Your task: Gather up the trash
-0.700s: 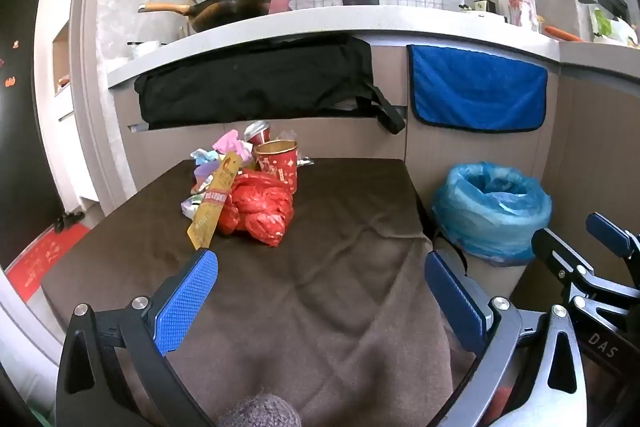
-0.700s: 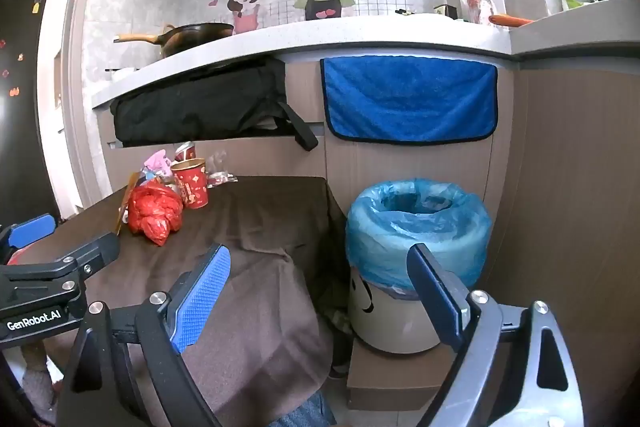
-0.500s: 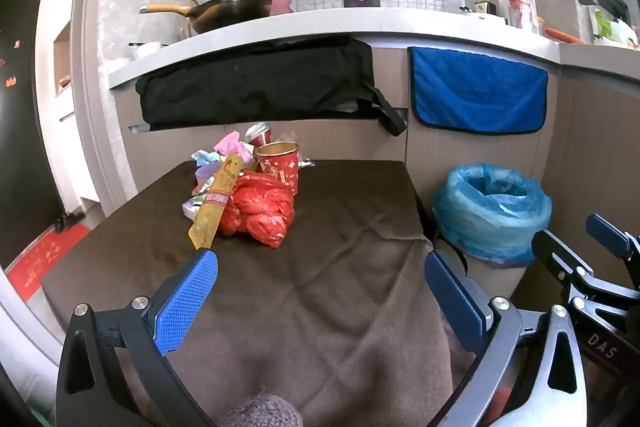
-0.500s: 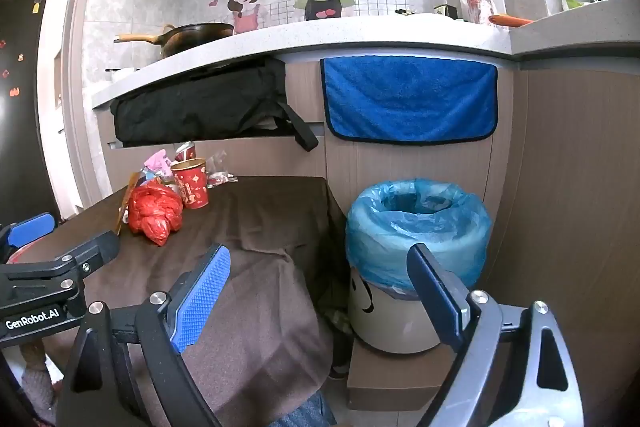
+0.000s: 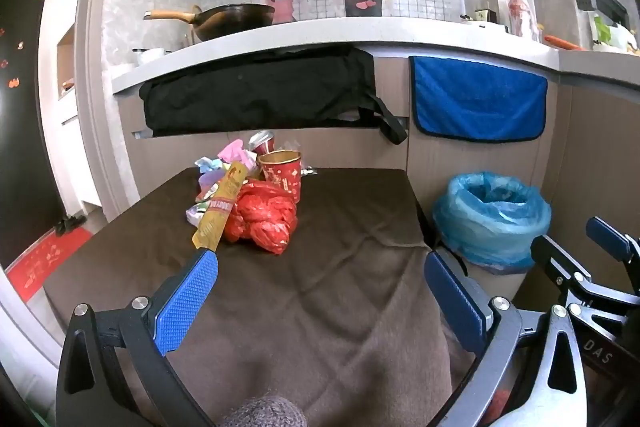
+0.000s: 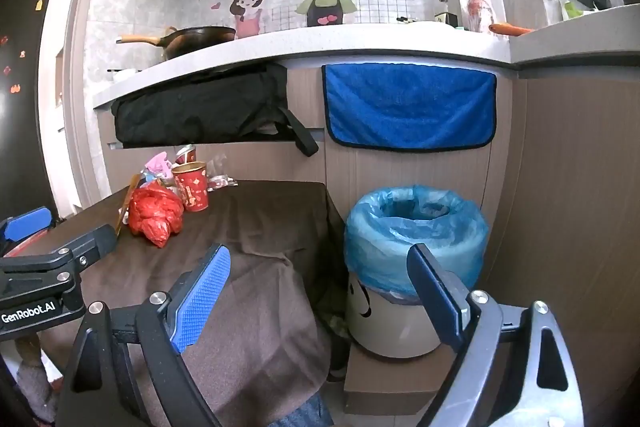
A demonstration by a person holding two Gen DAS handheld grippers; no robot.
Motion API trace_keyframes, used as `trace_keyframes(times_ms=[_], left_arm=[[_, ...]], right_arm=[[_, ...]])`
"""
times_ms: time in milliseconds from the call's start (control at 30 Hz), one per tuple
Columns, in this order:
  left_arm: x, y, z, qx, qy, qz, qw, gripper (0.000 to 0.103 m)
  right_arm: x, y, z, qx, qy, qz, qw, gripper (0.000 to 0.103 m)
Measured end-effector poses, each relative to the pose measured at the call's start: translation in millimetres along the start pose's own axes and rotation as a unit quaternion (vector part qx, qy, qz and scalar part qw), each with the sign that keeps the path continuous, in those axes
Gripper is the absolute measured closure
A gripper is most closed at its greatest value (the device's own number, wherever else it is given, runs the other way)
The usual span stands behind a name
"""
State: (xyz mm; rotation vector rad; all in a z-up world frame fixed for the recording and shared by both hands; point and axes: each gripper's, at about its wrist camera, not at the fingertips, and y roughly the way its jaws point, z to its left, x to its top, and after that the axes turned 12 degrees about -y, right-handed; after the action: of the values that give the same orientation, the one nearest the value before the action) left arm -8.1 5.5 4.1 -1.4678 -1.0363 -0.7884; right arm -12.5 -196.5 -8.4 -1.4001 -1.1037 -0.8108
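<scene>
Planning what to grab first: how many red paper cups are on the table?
1, possibly more: the red paper cup stands upright behind the red plastic bag, beside a tilted can. The pile may hide others.

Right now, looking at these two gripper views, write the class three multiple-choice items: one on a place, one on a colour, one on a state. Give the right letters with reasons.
1. Where does the bin stand?
A. On the table
B. On the floor to the right of the table
C. On the counter

2. What colour is the liner in the bin?
A. Blue
B. Black
C. White

3. How does the paper cup stand?
A. Crushed flat
B. Lying on its side
C. Upright, mouth up

Answers:
1 B: the bin sits low beside the edge of the table, under the blue towel.
2 A: a blue bag is folded over its rim.
3 C: its open gold rim faces up, just behind the red plastic bag.
</scene>
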Motion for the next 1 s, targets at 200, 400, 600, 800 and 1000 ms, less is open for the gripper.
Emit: trace_keyframes(times_ms=[200,400,600,800,1000], left_arm=[[0.3,-0.6,0.4,0.000,-0.001,-0.002,1.0000,0.001],[1.8,-3.1,1.4,-0.001,-0.001,-0.004,1.0000,0.001],[2.6,-4.3,1.5,-0.001,-0.002,-0.005,1.0000,0.001],[1.6,-4.2,1.7,-0.001,-0.002,-0.005,1.0000,0.001],[0.5,-4.1,1.9,-0.002,-0.002,-0.005,1.0000,0.001]], right_arm=[[-0.6,-1.2,-2.1,0.000,-0.001,-0.001,1.000,0.015],[0.6,-0.1,-4.6,-0.001,-0.001,-0.002,1.000,0.015],[0.6,0.3,-5.2,-0.001,-0.002,-0.002,1.000,0.015],[0.6,0.1,-4.2,-0.002,-0.002,-0.002,1.000,0.015],[0.6,-0.1,-3.6,-0.002,-0.003,-0.002,1.000,0.015]])
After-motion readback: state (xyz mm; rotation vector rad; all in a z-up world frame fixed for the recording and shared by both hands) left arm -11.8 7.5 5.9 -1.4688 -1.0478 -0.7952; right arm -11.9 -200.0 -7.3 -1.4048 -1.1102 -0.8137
